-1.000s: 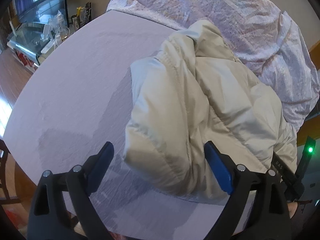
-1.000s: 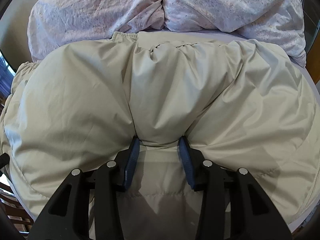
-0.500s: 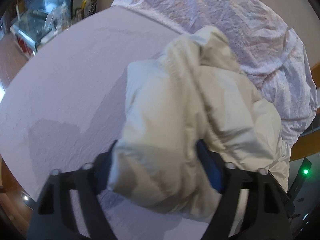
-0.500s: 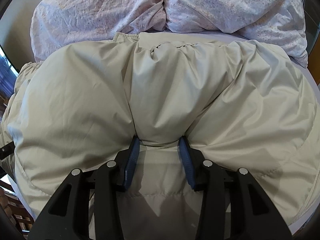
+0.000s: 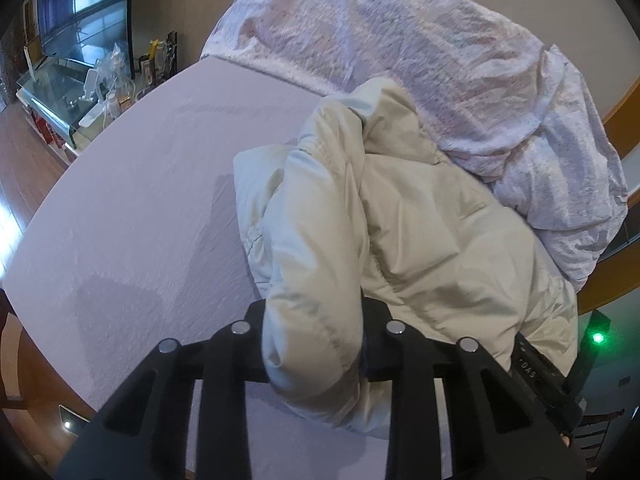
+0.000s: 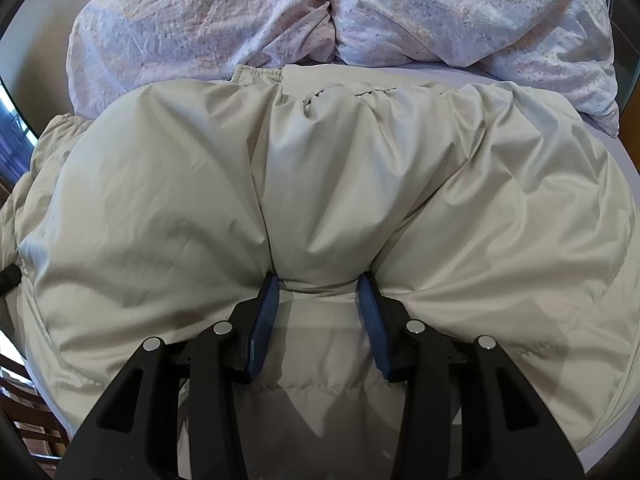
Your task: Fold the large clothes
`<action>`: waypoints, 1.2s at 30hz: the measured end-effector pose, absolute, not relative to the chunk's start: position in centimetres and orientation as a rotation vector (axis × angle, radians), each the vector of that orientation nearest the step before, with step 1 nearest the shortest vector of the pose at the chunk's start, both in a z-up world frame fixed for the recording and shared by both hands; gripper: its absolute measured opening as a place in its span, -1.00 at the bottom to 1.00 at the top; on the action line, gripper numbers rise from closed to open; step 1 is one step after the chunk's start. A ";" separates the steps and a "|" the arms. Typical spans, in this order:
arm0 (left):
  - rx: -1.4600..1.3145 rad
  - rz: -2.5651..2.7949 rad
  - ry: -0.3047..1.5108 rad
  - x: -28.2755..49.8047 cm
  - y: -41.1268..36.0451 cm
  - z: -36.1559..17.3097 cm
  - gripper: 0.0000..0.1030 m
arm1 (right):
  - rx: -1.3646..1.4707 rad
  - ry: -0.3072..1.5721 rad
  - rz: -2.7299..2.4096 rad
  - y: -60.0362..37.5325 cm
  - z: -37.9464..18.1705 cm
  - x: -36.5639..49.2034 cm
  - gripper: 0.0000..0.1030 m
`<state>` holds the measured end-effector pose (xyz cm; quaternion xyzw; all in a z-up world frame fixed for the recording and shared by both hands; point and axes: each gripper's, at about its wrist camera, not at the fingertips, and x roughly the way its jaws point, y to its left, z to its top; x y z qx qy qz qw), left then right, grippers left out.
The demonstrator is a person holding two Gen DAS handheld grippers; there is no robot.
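A cream puffy jacket (image 5: 420, 240) lies bunched on a pale lilac bed sheet (image 5: 140, 200). My left gripper (image 5: 314, 332) is shut on the jacket's near left edge; the padded fabric bulges up between the fingers and hides the pads. In the right wrist view the jacket (image 6: 160, 200) fills most of the frame. My right gripper (image 6: 318, 304) is shut on a thick fold of the jacket at its near edge, with the blue pads (image 6: 266, 320) pressing into the padding from both sides.
A crumpled floral duvet (image 5: 460, 60) is heaped at the far side of the bed, right behind the jacket (image 6: 440, 8). A glass cabinet with small items (image 5: 76, 84) stands off the bed's left side. Wooden floor shows at the left.
My left gripper was open beside the jacket's edge; it has moved in over the edge and closed on it. The right gripper has held its grip without moving.
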<state>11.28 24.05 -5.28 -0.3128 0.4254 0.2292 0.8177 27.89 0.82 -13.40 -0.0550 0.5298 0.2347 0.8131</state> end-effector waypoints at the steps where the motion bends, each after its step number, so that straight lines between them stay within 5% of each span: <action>1: -0.665 0.485 0.901 11.3 24.0 -5.0 -0.47 | -0.111 1.136 0.506 0.6 -13.4 27.9 -0.15; 14: -0.642 0.394 0.788 12.1 20.8 -0.1 -0.52 | -0.154 1.142 0.540 -1.0 -13.4 27.3 -0.15; 36: -0.487 -0.022 0.731 20.7 3.5 6.0 -0.52 | -0.011 1.090 0.576 -9.2 -10.3 26.1 -0.15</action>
